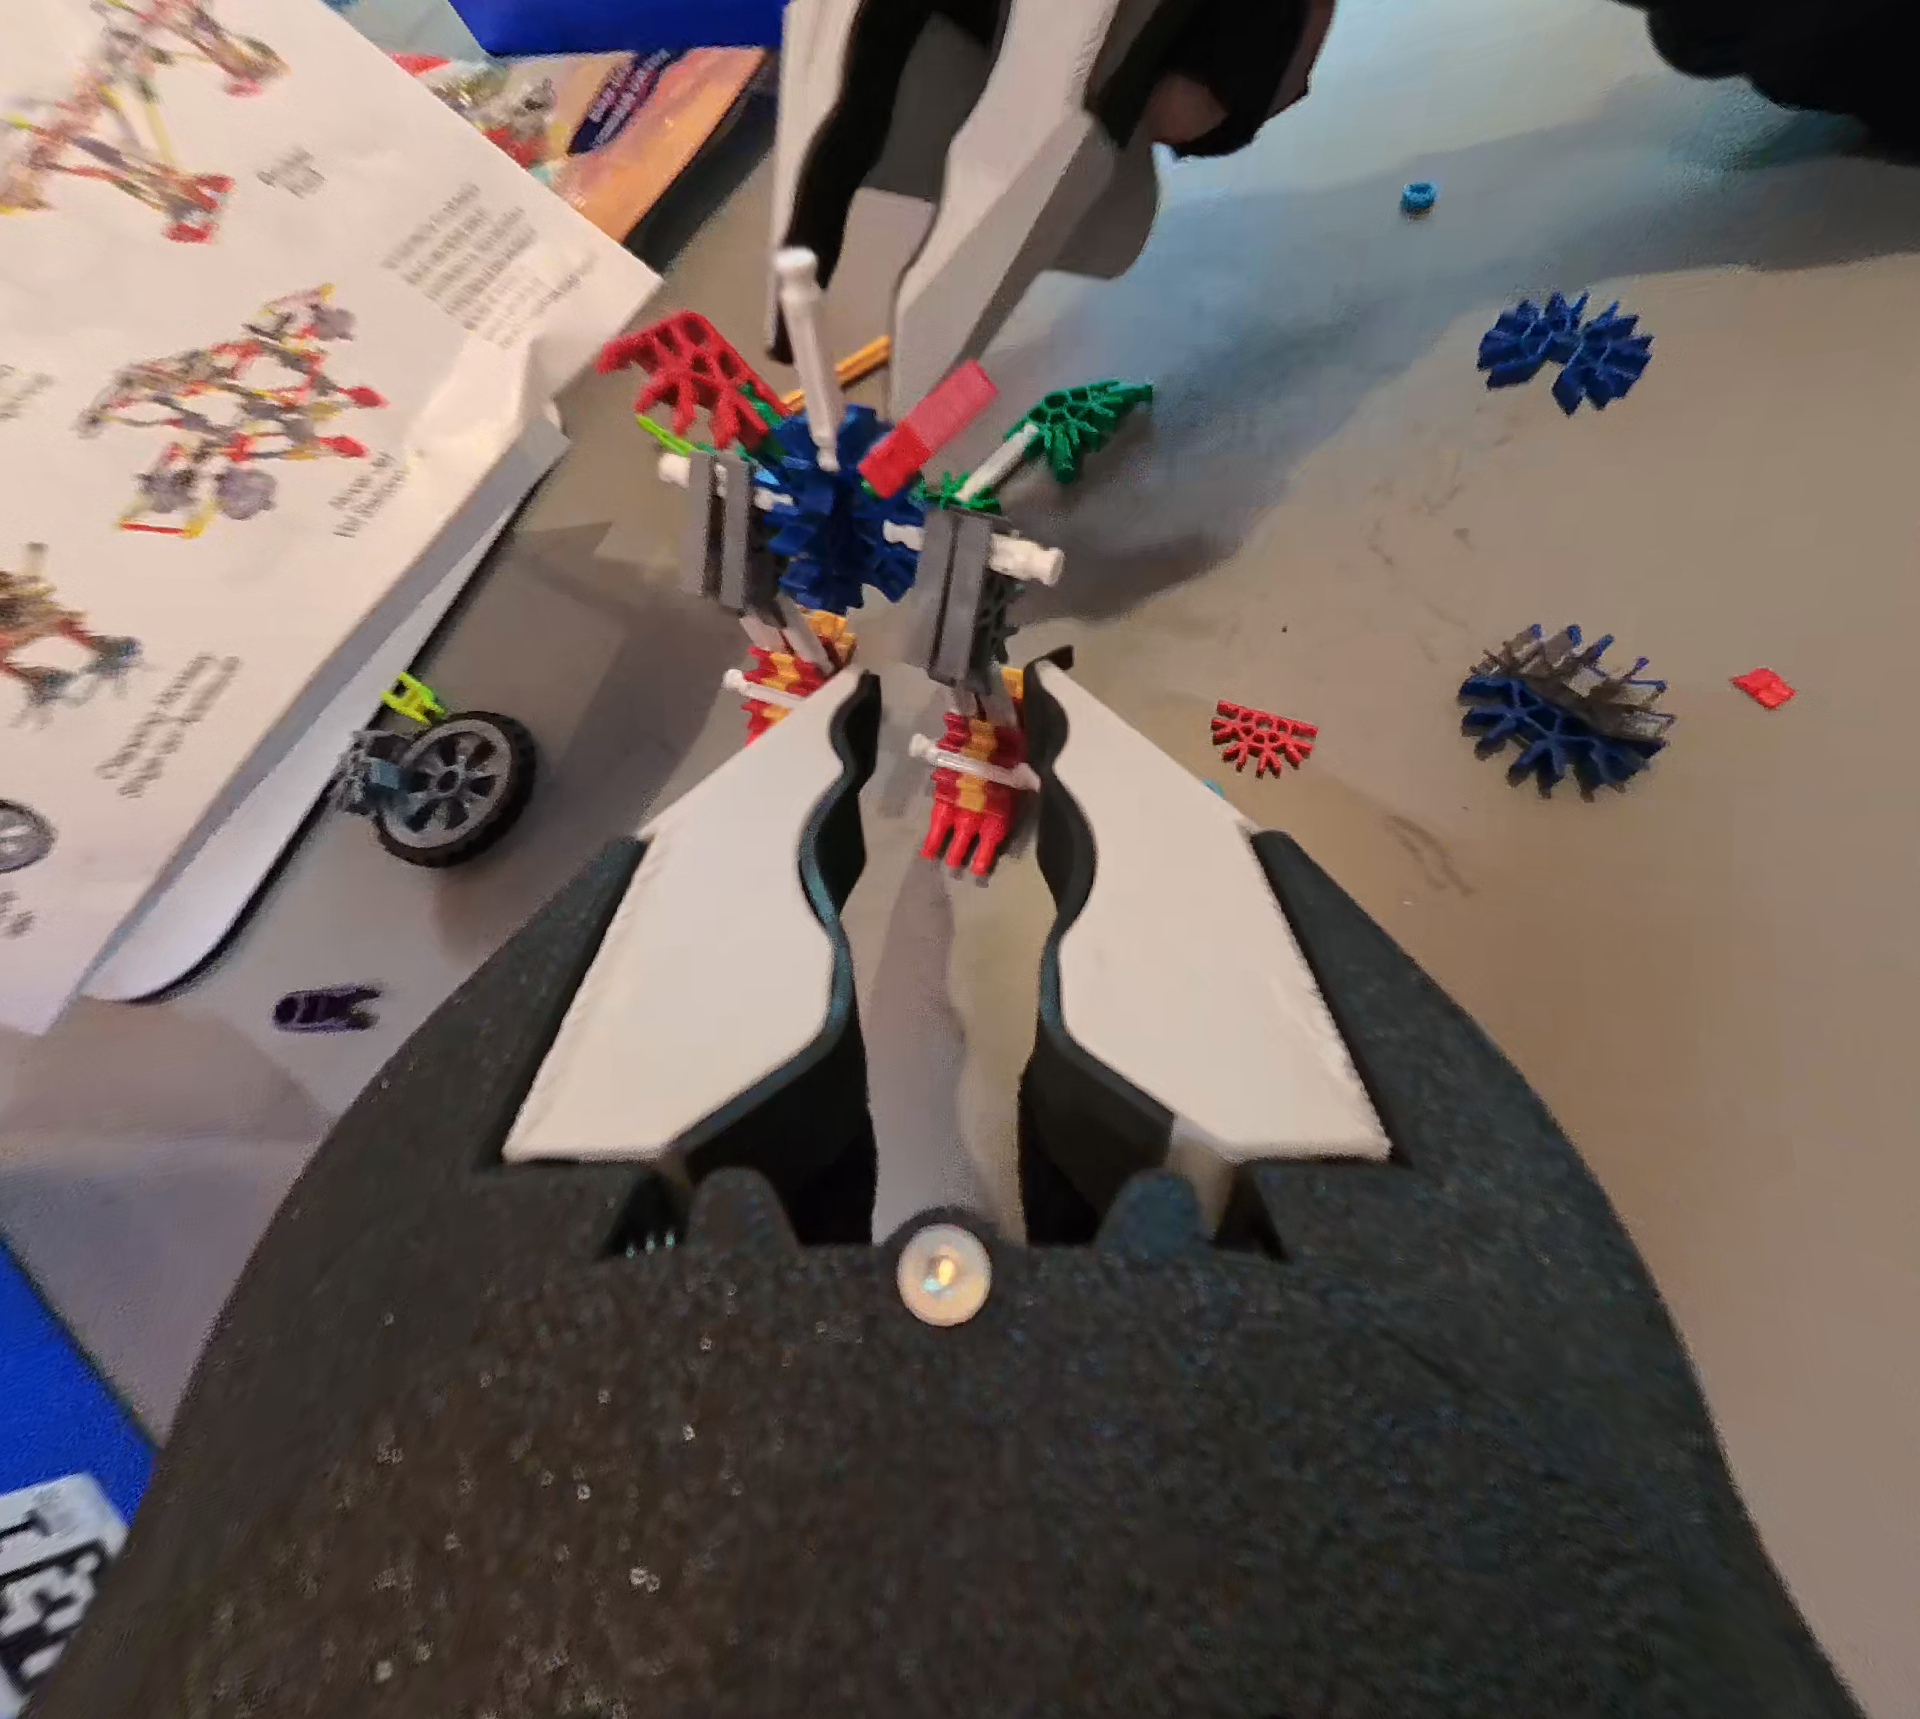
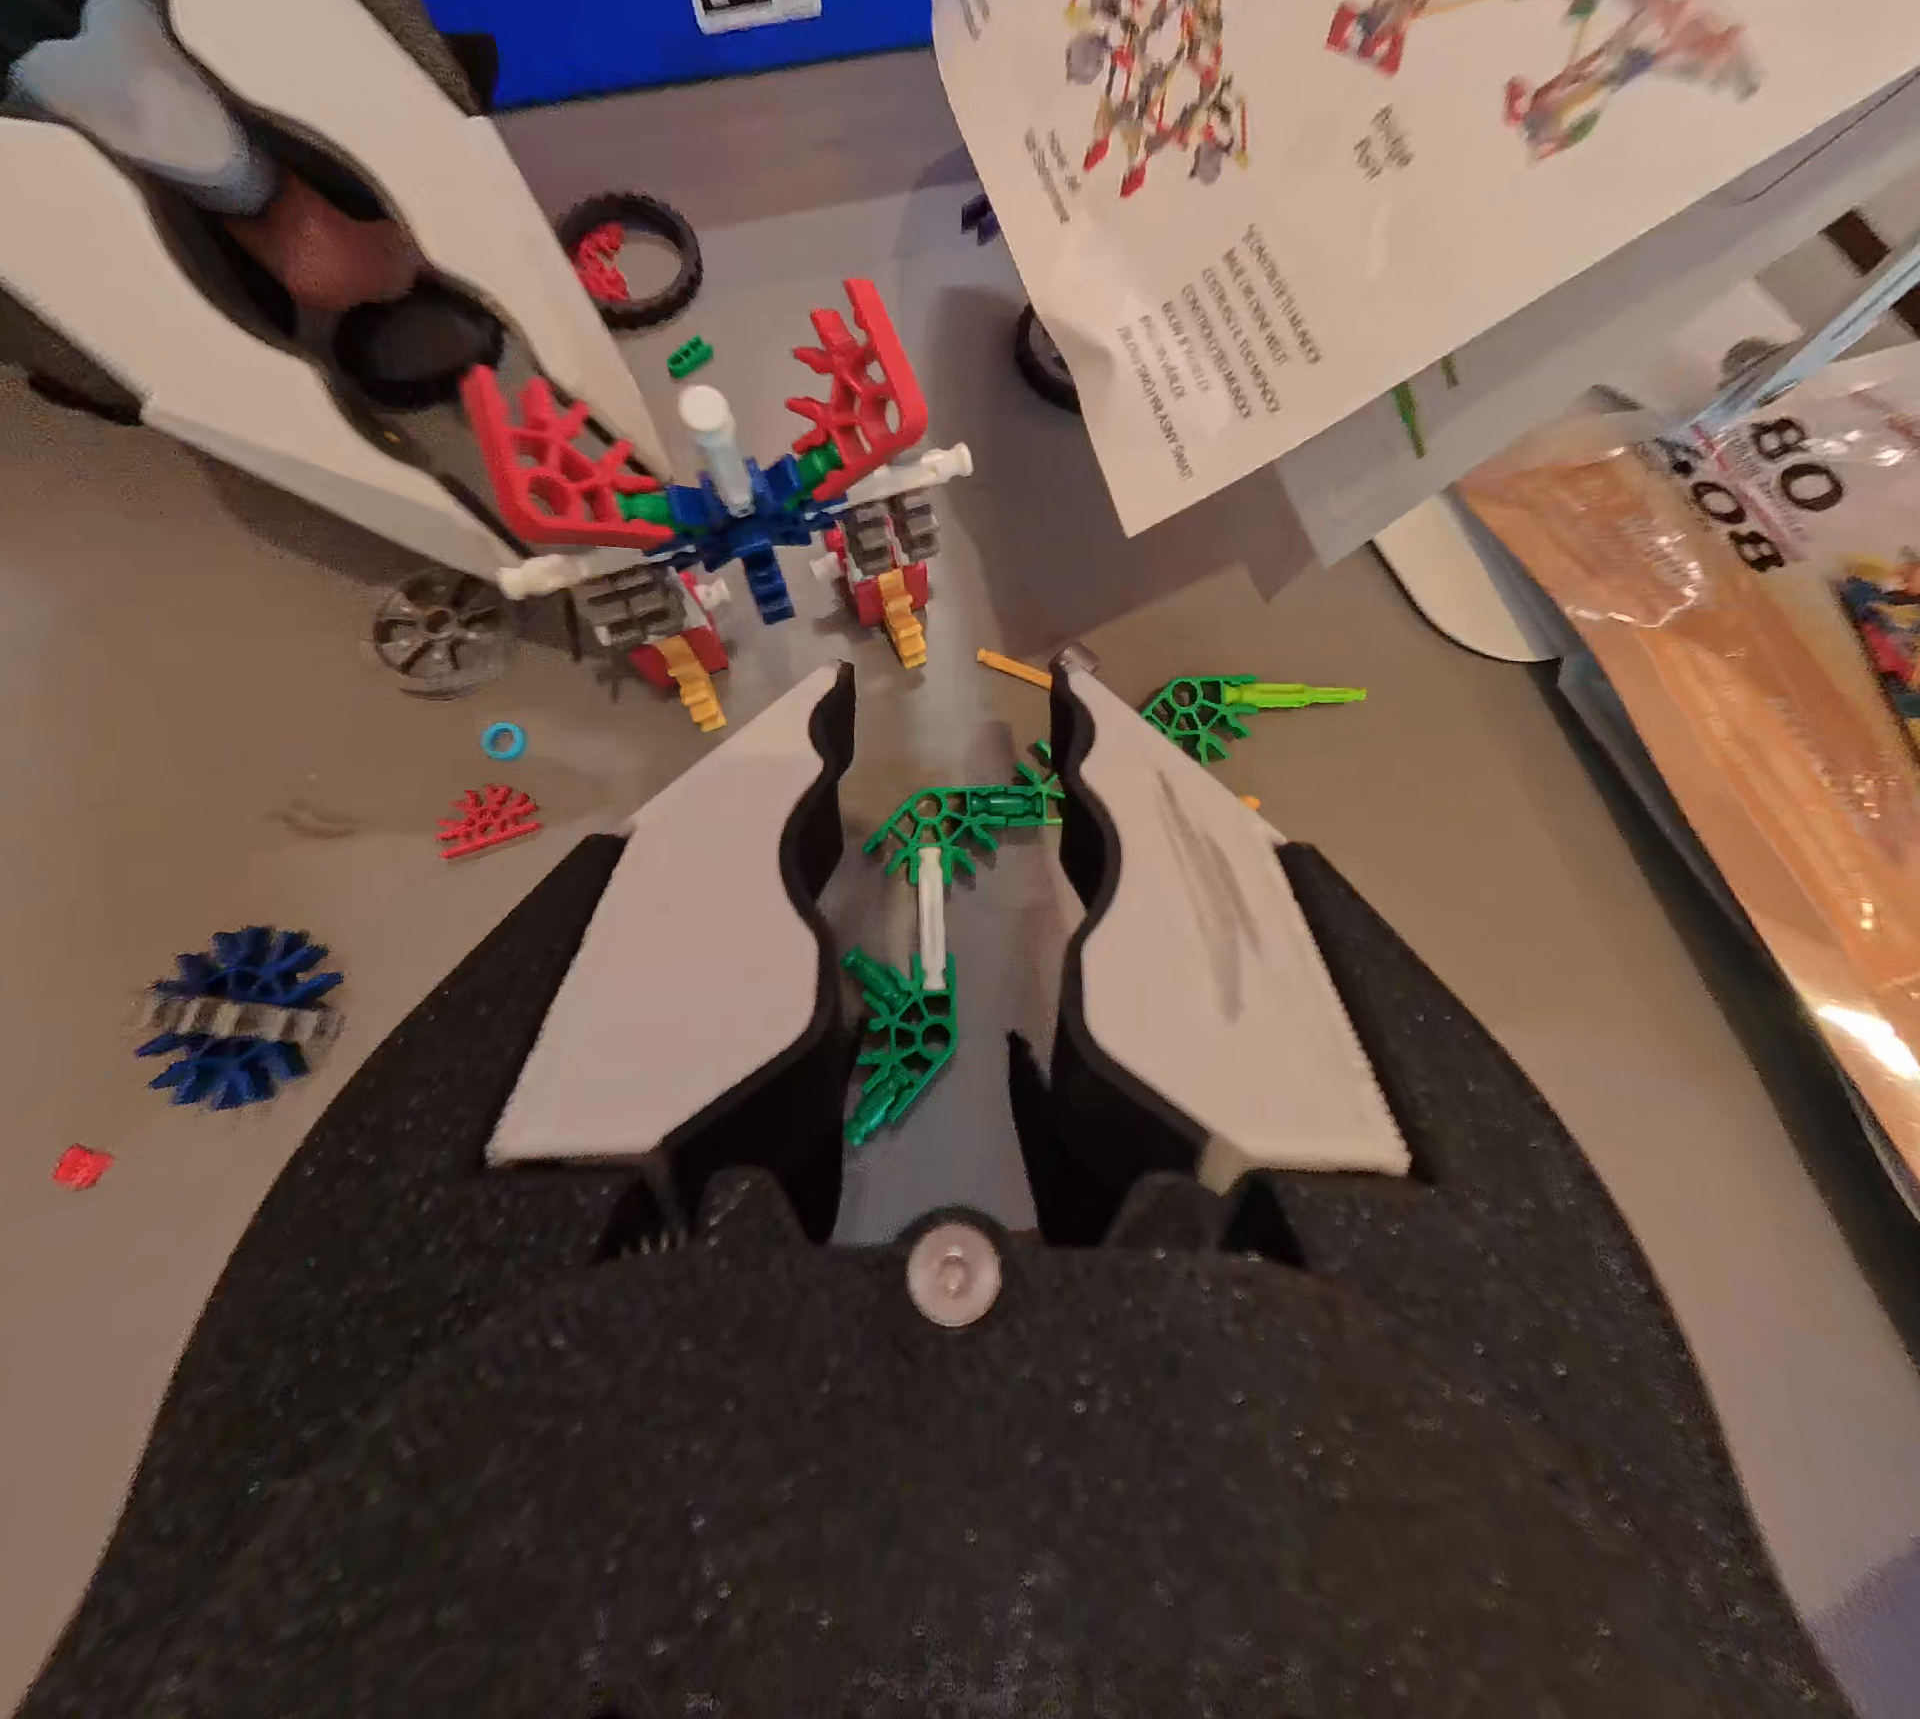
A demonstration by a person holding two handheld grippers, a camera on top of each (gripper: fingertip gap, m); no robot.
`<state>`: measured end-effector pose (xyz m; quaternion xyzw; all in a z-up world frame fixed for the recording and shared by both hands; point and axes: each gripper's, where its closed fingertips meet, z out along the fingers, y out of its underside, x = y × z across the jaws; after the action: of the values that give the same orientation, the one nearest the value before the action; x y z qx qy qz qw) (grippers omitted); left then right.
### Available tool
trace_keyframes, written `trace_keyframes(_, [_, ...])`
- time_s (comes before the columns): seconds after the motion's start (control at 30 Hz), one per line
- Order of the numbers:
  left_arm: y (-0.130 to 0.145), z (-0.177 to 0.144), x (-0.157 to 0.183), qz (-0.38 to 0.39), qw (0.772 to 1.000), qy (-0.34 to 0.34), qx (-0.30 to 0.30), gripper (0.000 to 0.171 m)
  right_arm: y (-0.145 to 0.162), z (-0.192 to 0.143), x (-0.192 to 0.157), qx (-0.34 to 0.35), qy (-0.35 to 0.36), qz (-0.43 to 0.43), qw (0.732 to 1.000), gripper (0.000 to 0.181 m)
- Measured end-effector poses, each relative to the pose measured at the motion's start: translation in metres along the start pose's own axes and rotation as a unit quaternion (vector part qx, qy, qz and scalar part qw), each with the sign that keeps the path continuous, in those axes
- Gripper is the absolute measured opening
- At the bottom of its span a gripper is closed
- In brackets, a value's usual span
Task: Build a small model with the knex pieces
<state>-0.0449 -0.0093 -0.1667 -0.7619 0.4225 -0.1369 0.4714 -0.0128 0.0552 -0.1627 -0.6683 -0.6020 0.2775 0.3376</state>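
Green connectors (image 2: pixel 914 942) between right tool (image 2: pixel 951 682) fingers, right view only.

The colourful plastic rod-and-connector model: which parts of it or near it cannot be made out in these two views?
- Colourful plastic rod-and-connector model: left side, right wrist view, behind left tool.
- Its base, left wrist view, behind left tool's fingers.
- Grey spoked wheel: under white instruction sheet.

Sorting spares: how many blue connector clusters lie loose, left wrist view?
2 blue clusters: one far right, one nearer with a grey piece. Others may be hidden.
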Motion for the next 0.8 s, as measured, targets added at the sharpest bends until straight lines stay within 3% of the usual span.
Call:
trace_keyframes(0.17, [-0.014, -0.011, -0.006, -0.015, 1.000, 0.009, 0.025, 0.029, -0.008, -0.019, -0.015, 0.033, -0.022, 0.002, 0.999, 0.037])
trace_keyframes(0.4, [-0.008, 0.009, 0.011, -0.022, 0.999, 0.042, 0.009, 0.031, -0.011, -0.003, -0.041, 0.039, -0.078, 0.010, 0.996, 0.040])
trace_keyframes(0.57, [-0.011, 0.016, 0.016, -0.030, 0.999, 0.031, -0.006, 0.047, -0.014, 0.002, -0.043, 0.041, -0.112, 0.008, 0.993, 0.044])
trace_keyframes(0.8, [-0.011, 0.020, 0.023, -0.016, 0.999, -0.015, -0.026, 0.047, -0.010, -0.001, -0.036, 0.026, -0.142, -0.013, 0.989, 0.045])
